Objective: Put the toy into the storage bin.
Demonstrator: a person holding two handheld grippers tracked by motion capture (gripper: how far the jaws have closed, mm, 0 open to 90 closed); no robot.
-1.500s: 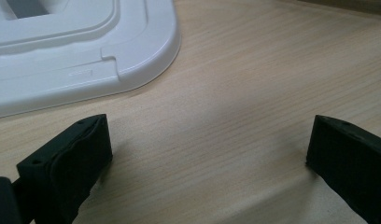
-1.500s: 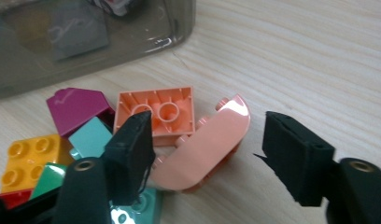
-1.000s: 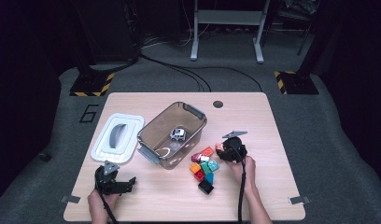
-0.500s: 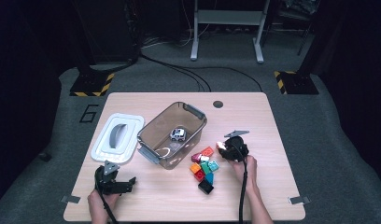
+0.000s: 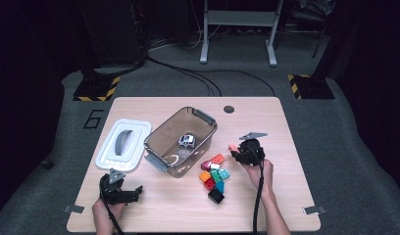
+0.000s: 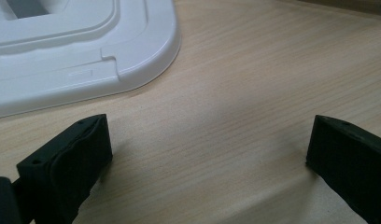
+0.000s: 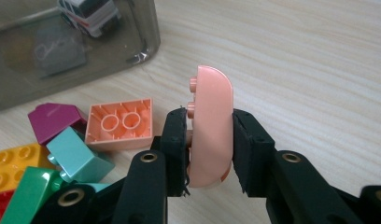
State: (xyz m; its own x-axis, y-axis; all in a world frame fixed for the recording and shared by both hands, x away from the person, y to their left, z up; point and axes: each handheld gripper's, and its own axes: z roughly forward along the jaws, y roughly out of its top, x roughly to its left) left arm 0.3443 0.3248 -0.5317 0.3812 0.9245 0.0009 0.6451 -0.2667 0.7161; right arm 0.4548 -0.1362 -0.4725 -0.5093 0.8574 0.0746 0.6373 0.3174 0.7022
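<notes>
Clamped in the right gripper [image 7: 209, 144]: a salmon-pink rounded plastic brick [image 7: 211, 128], at three o'clock from the clear bin [image 5: 181, 142]. Likely light, rigid, slick; best pinched across flat faces. Left gripper [image 6: 207, 154] gaping, empty.

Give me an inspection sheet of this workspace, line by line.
Surface: light wooden table, round hole near far edge.
Job's things: curved pink plastic brick; translucent grey plastic bin holding a white toy car; pile of coloured bricks.
Clutter: white bin lid.
Grippers: right gripper shut on the brick; left gripper open, above bare table.
Cables: one trailing from each gripper; black cables on floor.
Surroundings: dark floor, hazard-striped feet.
</notes>
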